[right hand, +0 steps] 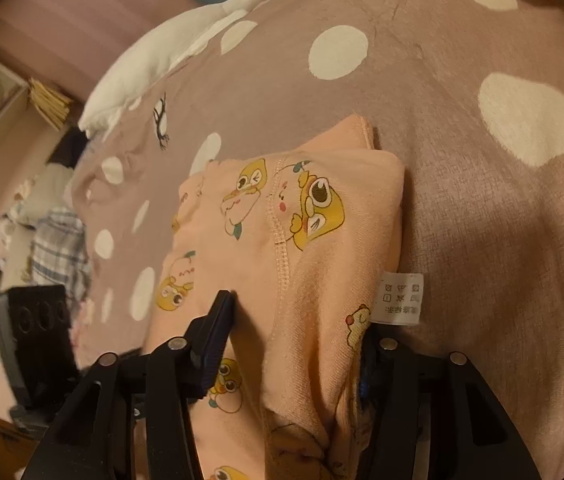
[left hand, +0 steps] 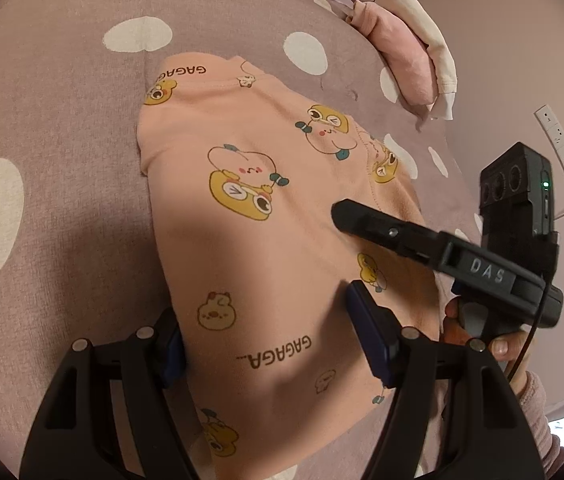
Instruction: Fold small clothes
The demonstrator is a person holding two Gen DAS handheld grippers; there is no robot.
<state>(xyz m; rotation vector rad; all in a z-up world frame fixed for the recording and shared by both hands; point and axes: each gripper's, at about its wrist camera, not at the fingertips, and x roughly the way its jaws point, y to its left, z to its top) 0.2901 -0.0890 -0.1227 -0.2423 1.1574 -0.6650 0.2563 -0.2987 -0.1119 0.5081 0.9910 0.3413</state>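
The left gripper [left hand: 270, 344] hangs low over a peach garment [left hand: 266, 208], its two black fingers spread wide with blue pads [left hand: 370, 336] showing. The cloth bulges up between them and covers much of the left pad; neither pad visibly pinches it, so the jaws stand open around the near end. The garment is soft, matte knit printed with yellow cartoon ducks and the word GAGAGA, folded into a rough oblong that runs away ahead of the fingers. It lies on a mauve blanket [left hand: 62, 128] — short-napped, with big white dots. Ahead and to the right of the tool, a pink folded piece [left hand: 402, 60] rests with a cream one [left hand: 422, 28] against it.

The right gripper [left hand: 366, 222] reaches in from the right over the garment's side edge, tilted down, a hand [left hand: 482, 336] on its handle. In its own view the right gripper [right hand: 294, 344] straddles a raised fold of the garment [right hand: 282, 240]: the left finger lies on top of the cloth, the right finger is buried under the edge — whether it clamps cannot be told. A white care label [right hand: 400, 298] sticks out just ahead of the right finger. A stitched ribbed seam runs ahead between the fingers.
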